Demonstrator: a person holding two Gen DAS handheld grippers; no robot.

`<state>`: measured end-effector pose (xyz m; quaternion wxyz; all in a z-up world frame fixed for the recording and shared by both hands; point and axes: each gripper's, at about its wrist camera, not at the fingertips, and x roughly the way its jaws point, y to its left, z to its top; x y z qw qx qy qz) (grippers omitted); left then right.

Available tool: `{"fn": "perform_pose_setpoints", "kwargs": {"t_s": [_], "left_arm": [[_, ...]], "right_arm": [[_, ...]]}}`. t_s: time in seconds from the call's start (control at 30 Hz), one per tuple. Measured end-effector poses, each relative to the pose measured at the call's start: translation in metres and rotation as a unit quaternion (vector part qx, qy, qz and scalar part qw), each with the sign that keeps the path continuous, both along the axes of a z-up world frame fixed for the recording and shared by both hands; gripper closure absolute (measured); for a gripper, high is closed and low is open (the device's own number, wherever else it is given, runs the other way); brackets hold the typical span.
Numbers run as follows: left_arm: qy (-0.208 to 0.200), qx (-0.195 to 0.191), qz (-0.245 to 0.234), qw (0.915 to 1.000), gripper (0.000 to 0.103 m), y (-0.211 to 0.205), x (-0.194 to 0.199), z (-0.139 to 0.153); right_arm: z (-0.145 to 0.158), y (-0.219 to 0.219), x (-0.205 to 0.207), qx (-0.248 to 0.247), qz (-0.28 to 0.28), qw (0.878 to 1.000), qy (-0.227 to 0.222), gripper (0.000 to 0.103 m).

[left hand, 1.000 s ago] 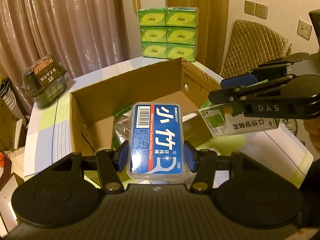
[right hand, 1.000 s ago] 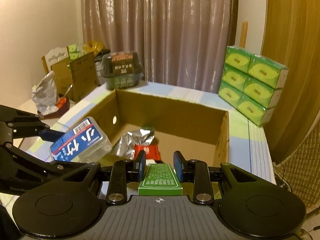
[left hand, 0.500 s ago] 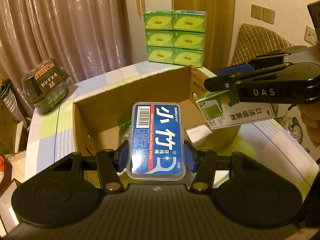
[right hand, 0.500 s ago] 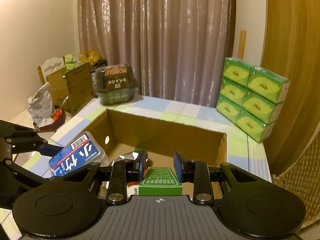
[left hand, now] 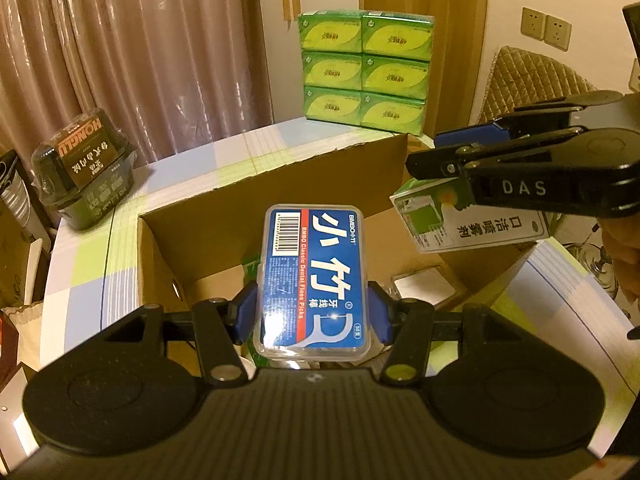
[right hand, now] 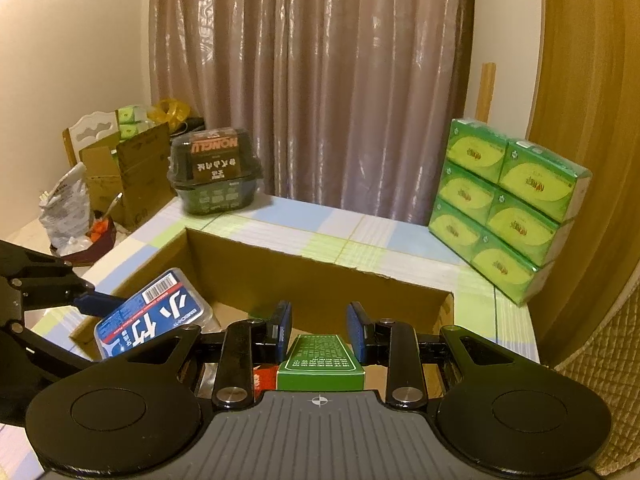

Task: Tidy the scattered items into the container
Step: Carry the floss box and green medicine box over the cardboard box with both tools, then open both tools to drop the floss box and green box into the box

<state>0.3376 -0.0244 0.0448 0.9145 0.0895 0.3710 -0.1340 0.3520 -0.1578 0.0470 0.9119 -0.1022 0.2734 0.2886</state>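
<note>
On the checked tabletop (left hand: 132,256), the cardboard box (left hand: 224,216) already holds items — the left gripper (left hand: 312,316) clamps a floss-pick case (left hand: 314,280), the right gripper (right hand: 319,326) a green mouth-spray carton (right hand: 320,364), both above it, unreleased.

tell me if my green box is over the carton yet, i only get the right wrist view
observer: In the left wrist view the green box hangs from the right claw above the rim of the cardboard carton, by its right wall. Whether it is fully over the opening I cannot tell.
operator: is the left claw holding the floss box square
observer: Yes. The floss box lies lengthwise in the left claw, label up, with a blue pad on each long side.
operator: anything on the carton floor near it
observer: A flat white packet lies on the floor, to the right of the floss box.
</note>
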Motion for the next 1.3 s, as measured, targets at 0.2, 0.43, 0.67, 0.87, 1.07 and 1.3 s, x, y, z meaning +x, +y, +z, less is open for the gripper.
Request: {"fn": "perform_pose_setpoints", "kwargs": {"t_s": [0.2, 0.43, 0.67, 0.87, 1.07, 1.3], "left_arm": [[0.005, 0.0, 0.002, 1.0, 0.052, 0.0, 0.012, -0.007], [0.005, -0.006, 0.008, 0.9999, 0.052, 0.0, 0.023, -0.012], [0.004, -0.002, 0.027, 0.9996, 0.034, 0.006, 0.024, -0.02], [0.009, -0.005, 0.033, 0.9994, 0.034, 0.016, 0.013, -0.024], [0.01, -0.007, 0.036, 0.9993, 0.034, 0.021, 0.0, -0.025], [0.008, -0.011, 0.041, 0.9991, 0.034, 0.029, -0.025, -0.02]], "right_arm": [[-0.01, 0.001, 0.011, 0.0, -0.002, 1.0, 0.005, 0.076], [-0.016, 0.006, 0.018, 0.005, 0.002, 1.0, -0.008, 0.076], [-0.019, 0.003, 0.014, 0.013, -0.009, 0.999, -0.04, 0.022], [-0.028, -0.008, 0.009, 0.017, -0.018, 1.0, -0.013, 0.022], [-0.032, -0.02, -0.005, 0.021, -0.029, 0.999, 0.005, 0.022], [-0.024, -0.031, -0.034, 0.023, -0.026, 0.999, -0.006, 0.022]]}}
